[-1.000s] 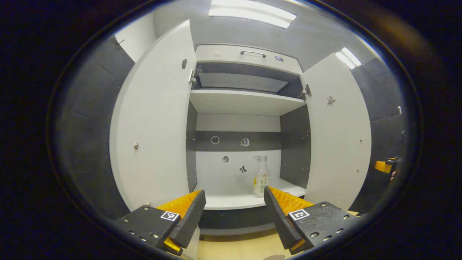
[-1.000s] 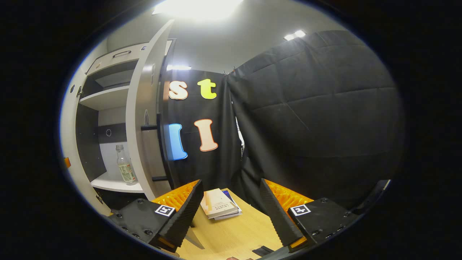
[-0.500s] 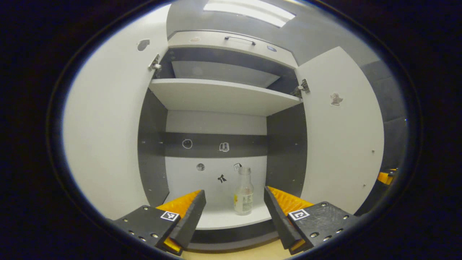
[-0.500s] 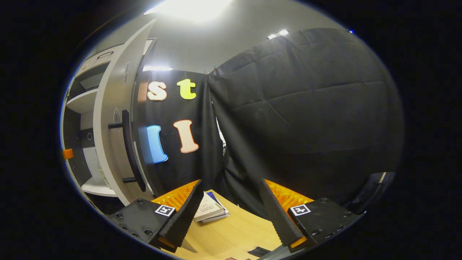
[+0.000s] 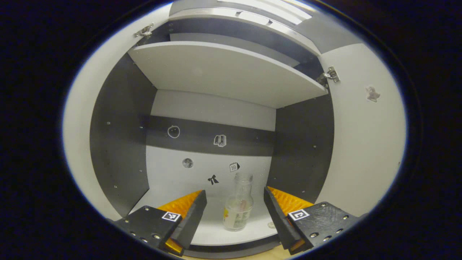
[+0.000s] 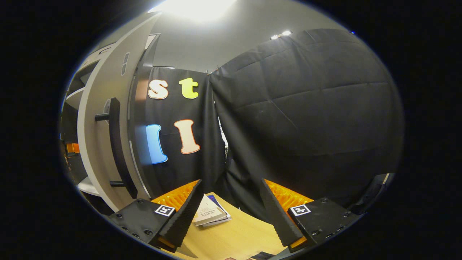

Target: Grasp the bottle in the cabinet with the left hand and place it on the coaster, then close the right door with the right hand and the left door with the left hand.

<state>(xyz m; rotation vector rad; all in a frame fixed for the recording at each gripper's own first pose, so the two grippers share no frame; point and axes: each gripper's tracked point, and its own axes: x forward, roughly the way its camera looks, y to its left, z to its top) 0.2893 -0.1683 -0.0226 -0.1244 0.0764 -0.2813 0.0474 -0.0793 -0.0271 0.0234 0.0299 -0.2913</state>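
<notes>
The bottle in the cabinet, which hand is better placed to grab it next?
Left. Its tongs are open and lined up either side of the bottle on the lower shelf. The right tongs point away, over the wooden table.

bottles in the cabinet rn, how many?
1. A clear bottle stands on the lower shelf, right of centre, framed between the open left claw fingers. The upper shelf's top isn't visible, so more could be hidden.
</notes>
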